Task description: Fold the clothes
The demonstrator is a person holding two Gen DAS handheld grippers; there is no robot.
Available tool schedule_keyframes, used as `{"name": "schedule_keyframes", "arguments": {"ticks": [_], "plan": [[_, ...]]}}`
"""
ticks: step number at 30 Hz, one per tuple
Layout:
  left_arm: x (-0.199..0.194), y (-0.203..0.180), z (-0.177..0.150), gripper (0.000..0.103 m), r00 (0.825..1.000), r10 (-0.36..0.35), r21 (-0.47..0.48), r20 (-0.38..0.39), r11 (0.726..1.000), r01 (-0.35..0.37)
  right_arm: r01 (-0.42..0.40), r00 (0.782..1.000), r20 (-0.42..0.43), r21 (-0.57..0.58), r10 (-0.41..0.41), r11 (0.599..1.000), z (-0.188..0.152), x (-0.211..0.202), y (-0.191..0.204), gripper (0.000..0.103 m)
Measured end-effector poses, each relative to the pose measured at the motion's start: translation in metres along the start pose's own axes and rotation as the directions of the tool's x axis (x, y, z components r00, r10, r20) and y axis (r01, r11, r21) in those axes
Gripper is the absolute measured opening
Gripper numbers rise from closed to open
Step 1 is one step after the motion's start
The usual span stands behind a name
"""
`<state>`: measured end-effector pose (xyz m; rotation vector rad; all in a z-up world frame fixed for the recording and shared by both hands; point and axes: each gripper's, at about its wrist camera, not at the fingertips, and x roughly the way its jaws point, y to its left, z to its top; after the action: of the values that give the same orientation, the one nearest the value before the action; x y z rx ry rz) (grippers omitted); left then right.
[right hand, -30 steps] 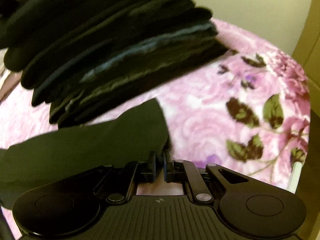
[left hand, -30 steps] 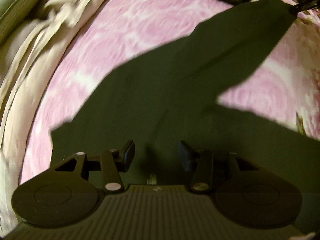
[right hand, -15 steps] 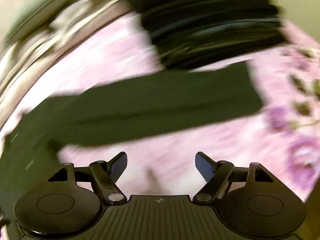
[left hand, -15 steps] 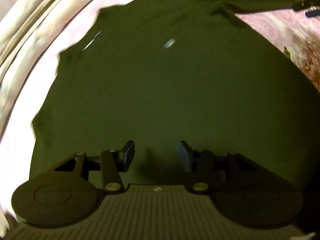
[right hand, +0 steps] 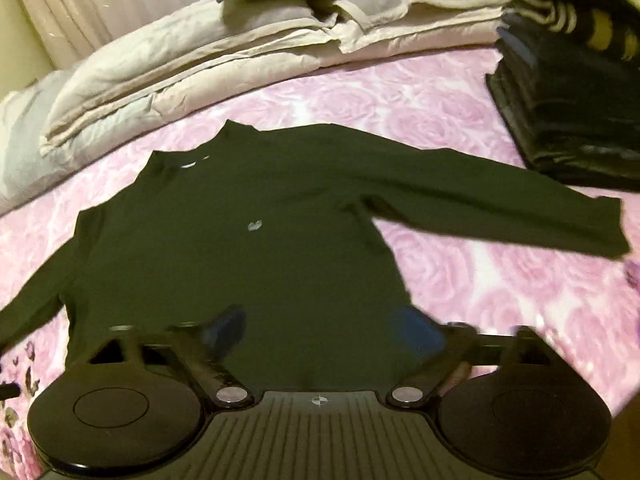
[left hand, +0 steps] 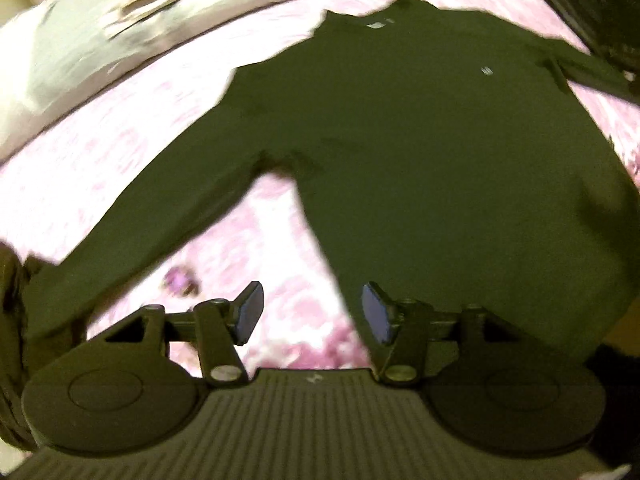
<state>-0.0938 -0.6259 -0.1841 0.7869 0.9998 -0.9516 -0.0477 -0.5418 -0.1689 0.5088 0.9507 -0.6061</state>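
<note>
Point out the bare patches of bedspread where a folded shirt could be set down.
Free: the pink bedspread below the outstretched sleeve right of the green shirt, and the strip between its collar and the folded duvet. Crowded: the far right corner, filled by the dark clothes stack.

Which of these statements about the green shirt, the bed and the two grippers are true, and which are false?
1. The green shirt lies spread flat with both sleeves out. True.
2. The right gripper is shut on a sleeve. False: its fingers stand open, holding nothing.
3. A stack of dark folded clothes sits on the bed. True.
4. The bed cover is plain blue. False: it is pink with roses.
5. The left gripper is open. True.
</note>
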Motion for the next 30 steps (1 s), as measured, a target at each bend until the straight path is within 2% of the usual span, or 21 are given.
{"name": "schedule_keyframes", "arguments": {"ticks": [3, 6, 9, 13, 21, 26, 30], "plan": [[-0.014, 0.033, -0.026, 0.066, 0.999, -0.013, -0.05, 0.029, 0.999, 0.015, 0.05, 0.999, -0.014, -0.015, -0.05, 0.999, -0.018, -0.018, 0.04, 0.102], [-0.023, 0.059, -0.048, 0.068, 1.0, -0.016, -0.072, 0.026, 0.997, 0.018, 0.102, 0.993, -0.053, 0.015, -0.101, 0.995, -0.036, -0.033, 0.07, 0.102], [-0.032, 0.078, -0.067, 0.073, 0.999, -0.006, -0.089, 0.034, 0.996, 0.009, 0.123, 0.988, -0.103, 0.063, -0.116, 0.99, -0.05, -0.045, 0.085, 0.102], [-0.041, 0.094, -0.087, 0.075, 0.999, 0.013, -0.123, 0.036, 0.992, -0.008, 0.113, 0.984, -0.144, 0.022, -0.109, 0.993, -0.059, -0.055, 0.096, 0.102], [-0.061, 0.079, -0.094, 0.075, 0.997, 0.055, -0.171, 0.045, 0.984, -0.047, 0.047, 0.985, -0.157, -0.179, -0.076, 0.983, -0.065, -0.057, 0.126, 0.102], [-0.078, 0.061, -0.086, 0.076, 0.995, 0.085, -0.22, 0.056, 0.973, -0.071, 0.008, 0.99, -0.134, -0.293, -0.049, 0.956, -0.065, -0.06, 0.136, 0.102], [-0.092, 0.048, -0.087, 0.076, 0.993, 0.107, -0.225, 0.059, 0.97, -0.091, -0.026, 0.991, -0.135, -0.315, -0.018, 0.949, -0.07, -0.057, 0.135, 0.102]]}}
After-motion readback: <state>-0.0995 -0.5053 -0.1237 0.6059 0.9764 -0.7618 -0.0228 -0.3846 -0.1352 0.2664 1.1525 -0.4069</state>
